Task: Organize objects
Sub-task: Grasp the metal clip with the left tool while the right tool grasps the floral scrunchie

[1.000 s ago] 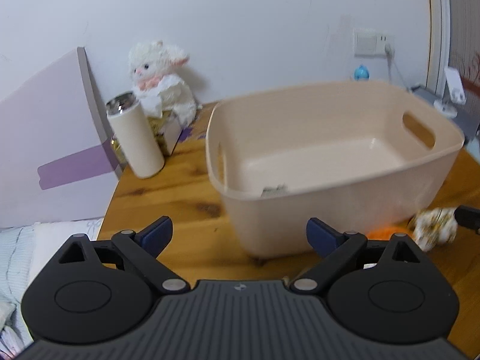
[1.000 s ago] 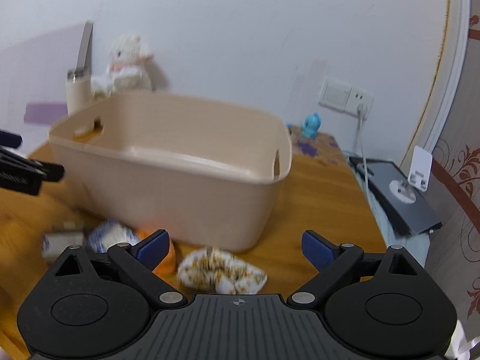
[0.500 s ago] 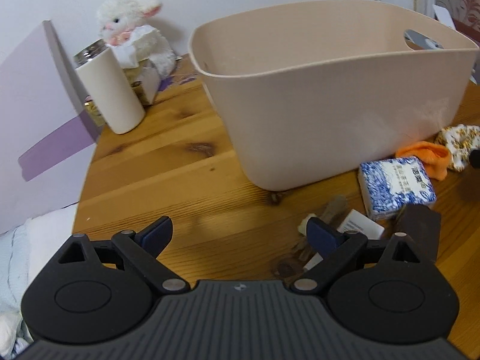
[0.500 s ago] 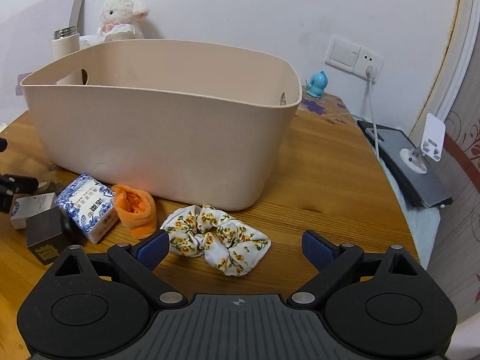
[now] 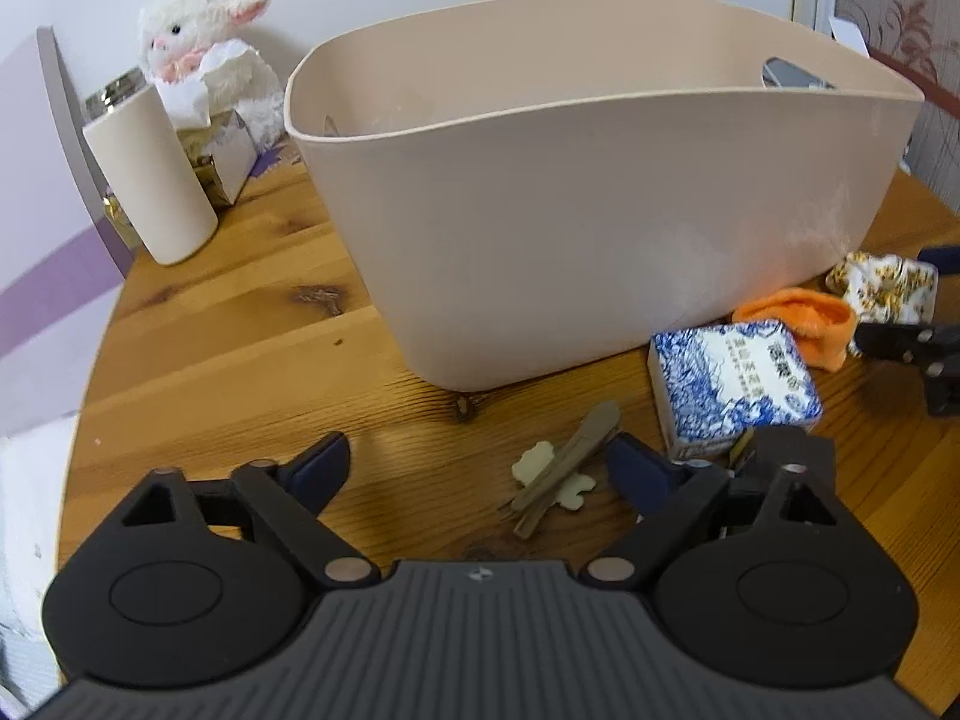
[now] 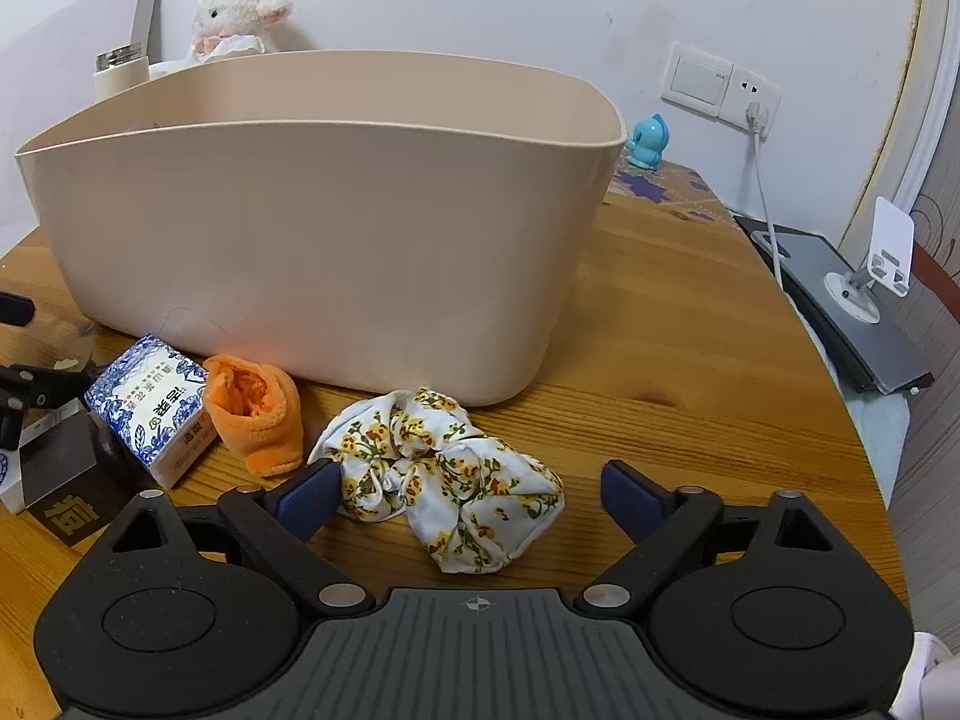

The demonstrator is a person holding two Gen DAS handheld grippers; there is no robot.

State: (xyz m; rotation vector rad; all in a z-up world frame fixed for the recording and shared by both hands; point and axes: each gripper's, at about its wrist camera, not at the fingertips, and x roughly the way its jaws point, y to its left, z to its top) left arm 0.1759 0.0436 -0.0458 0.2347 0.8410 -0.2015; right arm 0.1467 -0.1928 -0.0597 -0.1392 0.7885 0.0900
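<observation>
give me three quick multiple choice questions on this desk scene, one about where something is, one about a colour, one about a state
1. Where does the floral scrunchie lie?
A. inside the beige bin
B. on the wooden table in front of the bin
C. on top of the tissue pack

2. What colour is the rolled cloth beside the blue-and-white tissue pack?
A. orange
B. green
C. black

3. How does the right gripper stand?
A. shut on the scrunchie
B. shut on nothing
C. open

Answers: 1 B, it rests on the wood before the beige bin. 2 A, the cloth is bright orange. 3 C, both pads stand apart, the scrunchie lying loose between them.
</observation>
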